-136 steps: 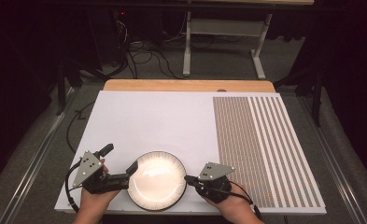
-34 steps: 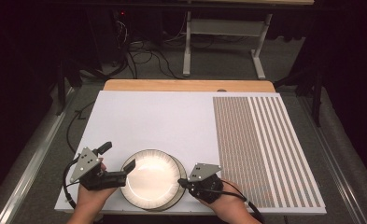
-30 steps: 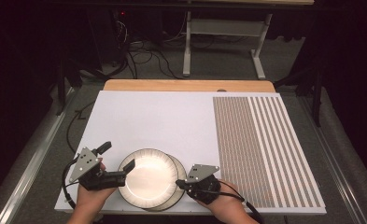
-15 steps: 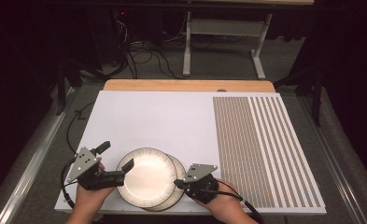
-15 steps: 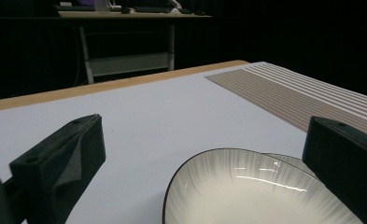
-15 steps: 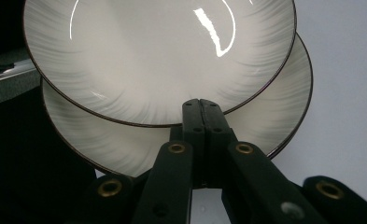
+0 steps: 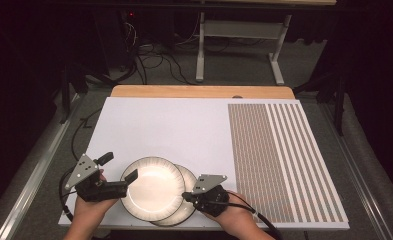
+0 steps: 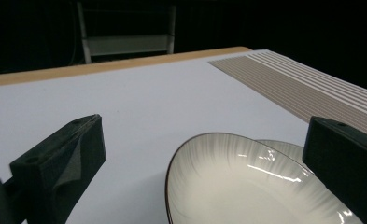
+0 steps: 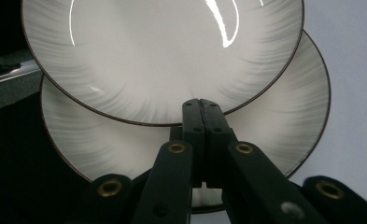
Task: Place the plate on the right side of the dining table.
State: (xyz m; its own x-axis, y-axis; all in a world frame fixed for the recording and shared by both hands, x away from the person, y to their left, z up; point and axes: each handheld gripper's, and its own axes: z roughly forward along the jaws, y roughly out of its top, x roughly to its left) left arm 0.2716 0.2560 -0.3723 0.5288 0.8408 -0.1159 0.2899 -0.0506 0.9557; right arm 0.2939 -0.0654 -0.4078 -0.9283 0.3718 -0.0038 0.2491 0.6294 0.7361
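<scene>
- Two white plates with dark rims sit near the desk's point(image 7: 174, 125) front edge, left of its middle.
- The upper plate point(image 7: 153, 187) lies shifted to the left over the lower plate point(image 7: 190, 210), so a crescent of the lower one shows at the right and front.
- In the left gripper view the upper plate point(image 8: 246, 186) looks tilted, its near rim raised above the white board.
- The left gripper point(image 7: 118, 172) is at the front left corner; its jaws stand wide apart, one jaw beside the upper plate's left rim, and it has hold of nothing.
- The right gripper point(image 7: 185, 196) is at the front edge, right of the plates.
- In the right gripper view its jaws are pressed together over the lower plate point(image 9: 274, 126), their tip at the upper plate's point(image 9: 162, 56) rim; whether they pinch anything I cannot tell.
- A striped panel point(image 7: 279, 160) covers the desk's right part.
</scene>
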